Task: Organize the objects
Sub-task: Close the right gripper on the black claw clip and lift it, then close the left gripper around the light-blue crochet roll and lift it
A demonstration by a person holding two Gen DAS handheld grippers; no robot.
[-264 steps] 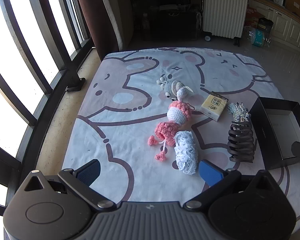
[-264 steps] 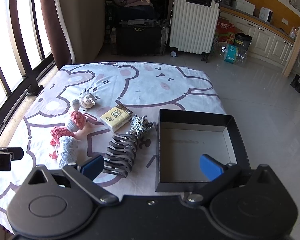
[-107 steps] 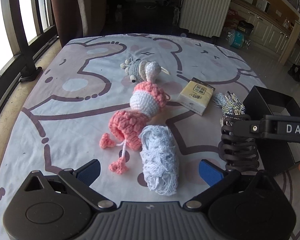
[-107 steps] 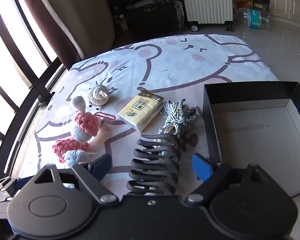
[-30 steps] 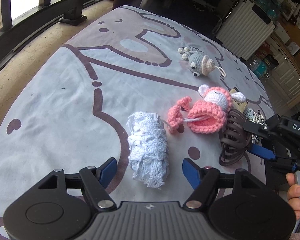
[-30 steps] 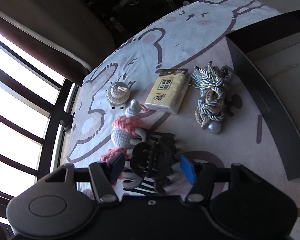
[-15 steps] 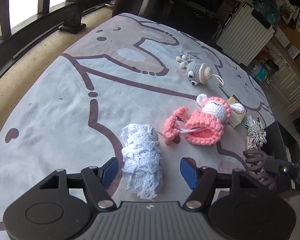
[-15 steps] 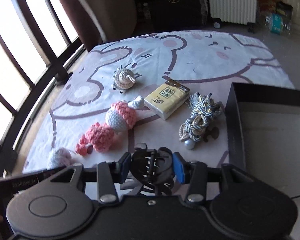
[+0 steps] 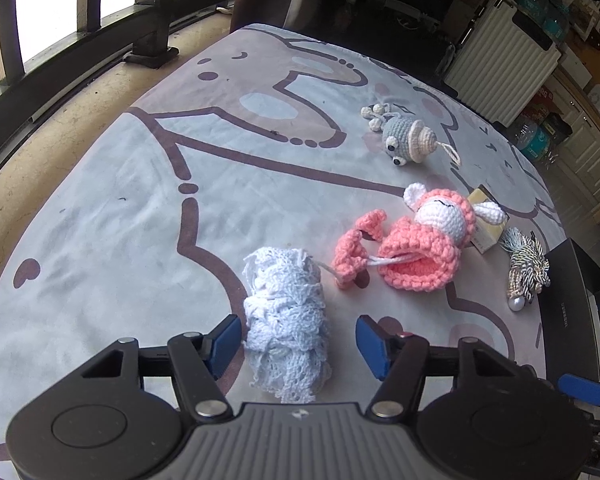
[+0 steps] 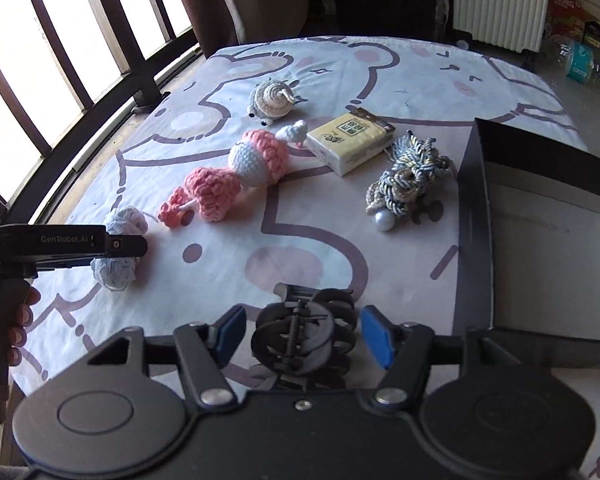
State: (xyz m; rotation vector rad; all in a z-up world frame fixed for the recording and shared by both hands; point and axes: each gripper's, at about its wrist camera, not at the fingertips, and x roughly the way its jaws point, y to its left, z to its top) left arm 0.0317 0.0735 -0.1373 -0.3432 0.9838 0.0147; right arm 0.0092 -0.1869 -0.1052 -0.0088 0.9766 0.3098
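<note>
My right gripper holds a black hair claw clip between its blue pads, lifted above the cloth just left of the open black box. My left gripper is open with its pads on either side of the pale blue crochet roll, which still lies on the cloth; the roll also shows in the right wrist view. A pink crochet doll, a grey crochet toy, a yellow tissue pack and a braided tassel lie on the cloth.
The bear-print cloth covers a low table. A window railing runs along the left. A white suitcase and cabinets stand behind the table.
My right gripper has lifted the claw clip off the cloth and carried it right, toward the box. My left gripper has closed in around the blue crochet roll.
</note>
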